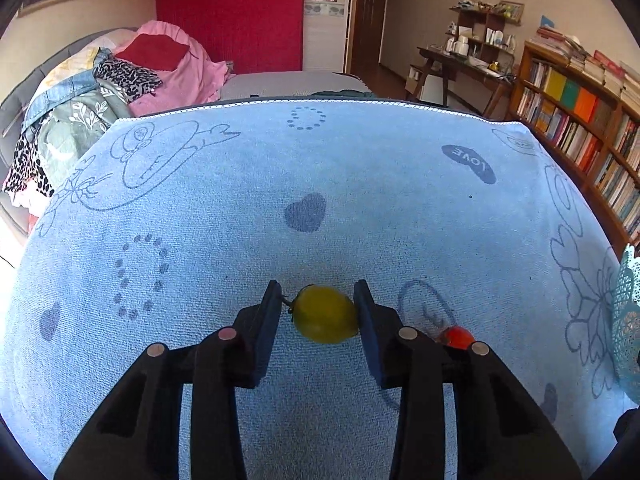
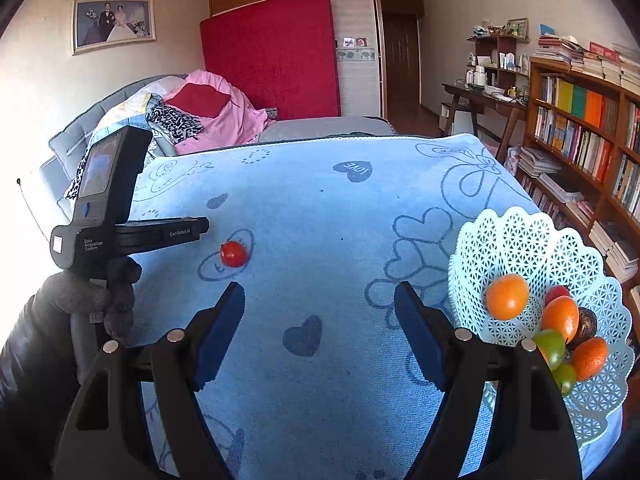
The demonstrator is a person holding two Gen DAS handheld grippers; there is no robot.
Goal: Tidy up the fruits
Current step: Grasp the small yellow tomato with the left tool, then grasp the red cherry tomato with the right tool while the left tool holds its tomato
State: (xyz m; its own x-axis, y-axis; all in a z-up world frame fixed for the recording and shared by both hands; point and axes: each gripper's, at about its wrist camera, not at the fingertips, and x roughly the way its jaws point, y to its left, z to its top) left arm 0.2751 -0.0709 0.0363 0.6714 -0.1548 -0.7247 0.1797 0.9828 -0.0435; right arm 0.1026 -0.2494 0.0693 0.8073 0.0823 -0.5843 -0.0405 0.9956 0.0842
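red tomato [image 1: 456, 337] lies just right of left gripper [image 1: 318, 312], nothing between.

Yellow-green tomato [image 1: 326, 314], oval, short dark stem pointing left, is sitting on the blue towel right between the left gripper [image 1: 317, 312] pads; right pad is touching it, left pad is just at the stem. Small red tomato [image 2: 234, 253] is lying on the towel just right of that gripper's right finger, and ahead-left of the right gripper [image 2: 320, 336]. Pale teal lattice basket [image 2: 520, 236] is standing just right of the right gripper, holding three orange fruits, two green ones, a red one and a dark one, piled together.
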